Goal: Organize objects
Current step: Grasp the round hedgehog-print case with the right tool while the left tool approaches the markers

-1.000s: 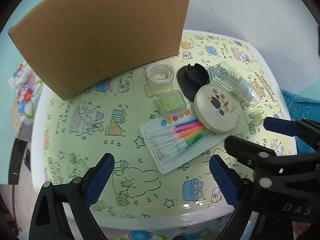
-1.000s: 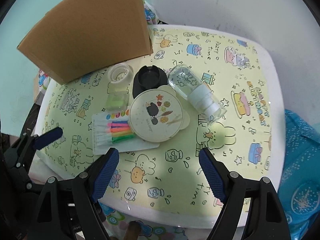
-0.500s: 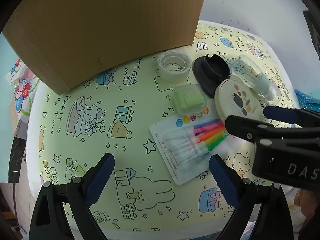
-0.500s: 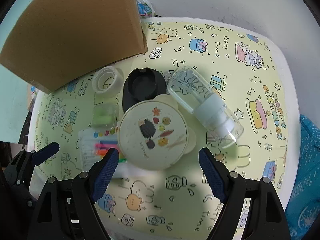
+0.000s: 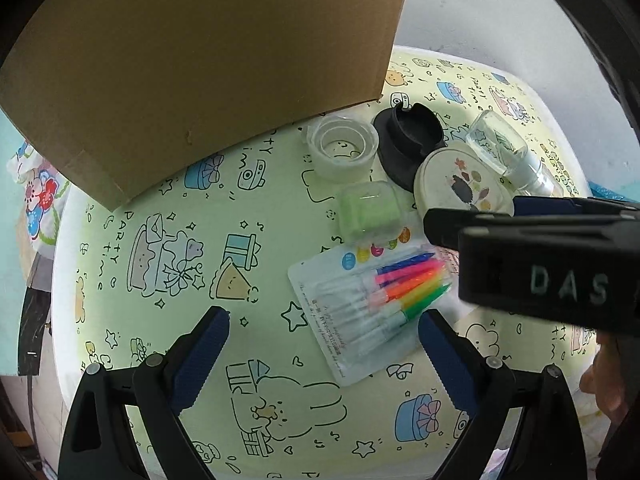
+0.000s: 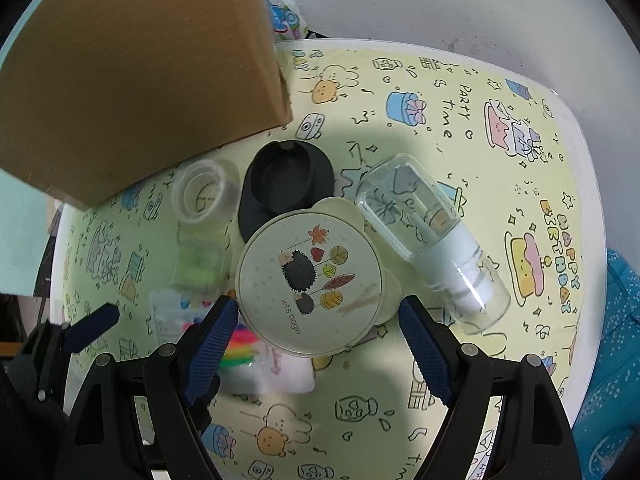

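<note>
the right gripper [image 6: 318, 330] is spread wide and holds nothing, with the round cream lid [image 6: 310, 280] printed with hedgehogs lying directly ahead, its near edge between the two blue pads. the step in hand looks like a grasp on that lid. to do it well, i would bring the gripper lower and level so the pads meet the lid's rim on opposite sides, and close gently, since a shallow lid can tilt or skid over the pen pack it partly rests on. the clear spray bottle [image 6: 432, 238] lies on its side just ahead to the right, touching or nearly touching the lid, so the right pad needs care there.

the left gripper [image 5: 322, 354] is also open and empty, with the pack of coloured marker pens [image 5: 372, 308] just ahead of it.

the left view shows the whole pen pack, the green case [image 5: 370, 212] and the clear tape roll [image 5: 342, 146]; the right view hides most of the pack but shows the bottle fully. both show the black lid [image 6: 286, 182] and cardboard box [image 5: 200, 60] farther ahead on the table [image 6: 460, 400].
</note>
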